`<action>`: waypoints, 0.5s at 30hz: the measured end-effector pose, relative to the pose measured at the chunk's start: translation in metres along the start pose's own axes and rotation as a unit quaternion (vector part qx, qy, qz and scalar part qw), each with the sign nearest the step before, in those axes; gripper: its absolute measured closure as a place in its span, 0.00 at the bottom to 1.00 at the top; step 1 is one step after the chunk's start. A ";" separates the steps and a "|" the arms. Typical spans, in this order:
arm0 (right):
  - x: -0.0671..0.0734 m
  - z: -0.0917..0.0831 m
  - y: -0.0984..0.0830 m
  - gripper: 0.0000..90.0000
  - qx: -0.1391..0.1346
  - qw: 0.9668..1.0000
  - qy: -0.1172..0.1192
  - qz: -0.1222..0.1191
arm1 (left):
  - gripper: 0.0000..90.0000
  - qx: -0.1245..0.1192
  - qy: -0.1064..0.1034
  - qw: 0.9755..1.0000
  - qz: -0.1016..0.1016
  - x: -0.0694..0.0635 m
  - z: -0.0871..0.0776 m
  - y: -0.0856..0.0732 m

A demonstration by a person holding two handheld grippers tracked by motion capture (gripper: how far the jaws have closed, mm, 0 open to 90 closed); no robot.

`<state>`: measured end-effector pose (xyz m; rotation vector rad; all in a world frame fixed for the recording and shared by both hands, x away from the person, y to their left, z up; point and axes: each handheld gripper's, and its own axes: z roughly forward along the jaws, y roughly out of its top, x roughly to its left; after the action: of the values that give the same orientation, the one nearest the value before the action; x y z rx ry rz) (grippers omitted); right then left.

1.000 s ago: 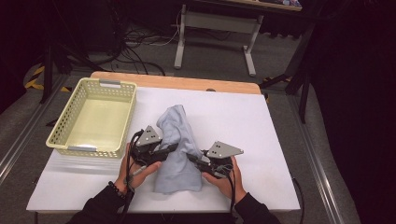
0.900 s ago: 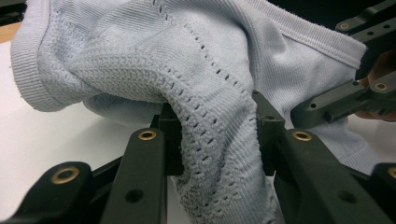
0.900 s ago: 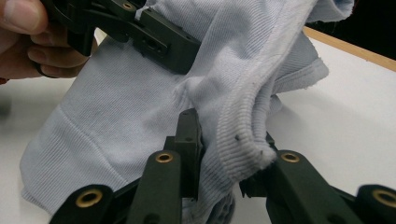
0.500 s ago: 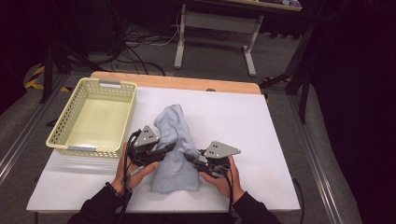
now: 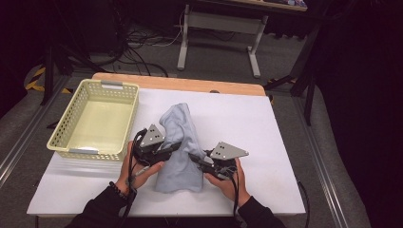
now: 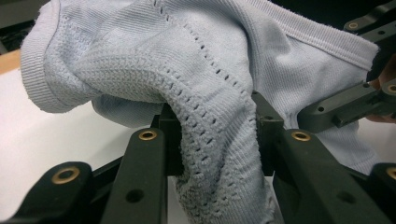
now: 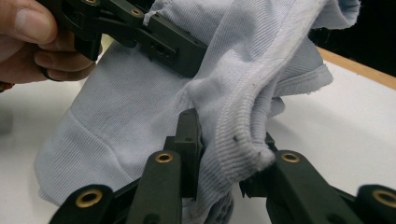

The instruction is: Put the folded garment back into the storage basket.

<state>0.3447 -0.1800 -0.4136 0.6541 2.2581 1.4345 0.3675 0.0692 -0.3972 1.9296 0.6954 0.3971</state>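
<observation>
A light blue knit garment [image 5: 179, 137] stands bunched up in the middle of the white table [image 5: 285, 142], its upper part raised. My left gripper [image 5: 175, 146] comes in from the left and is shut on a fold of it. In the left gripper view the ribbed fold [image 6: 210, 154] is pinched between the left gripper [image 6: 215, 135] jaws. My right gripper [image 5: 194, 156] comes in from the right, shut on the garment's hem. That thick hem [image 7: 238, 135] sits between the right gripper [image 7: 229, 140] jaws. The two grippers face each other closely, with the garment between them.
A pale yellow plastic basket [image 5: 62, 137] stands at the left of the table with nothing in it. A wooden strip [image 5: 180, 83] runs along the table's far edge. Beyond it are a metal stand and cables on the floor.
The left hand has shifted very slightly and the garment's lower part has moved a little with it. The right hand has kept still. Both grips hold.
</observation>
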 end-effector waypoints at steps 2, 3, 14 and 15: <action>-0.002 -0.001 0.003 0.81 -0.005 1.000 -0.003 0.000 | 0.73 -0.001 0.001 1.000 0.004 0.001 0.000 0.004; -0.002 -0.002 0.004 0.81 -0.007 1.000 -0.005 0.001 | 0.73 0.002 0.001 1.000 0.007 0.002 -0.001 0.007; -0.012 0.006 0.027 0.81 -0.026 1.000 -0.003 0.003 | 0.73 0.014 0.022 0.999 0.020 0.018 -0.012 0.036; -0.012 0.009 0.031 0.81 -0.029 1.000 -0.003 0.003 | 0.73 0.016 0.025 0.999 0.023 0.019 -0.013 0.038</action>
<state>0.3654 -0.1691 -0.3879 0.6453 2.2028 1.4928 0.3861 0.0782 -0.3579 1.9750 0.6956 0.4661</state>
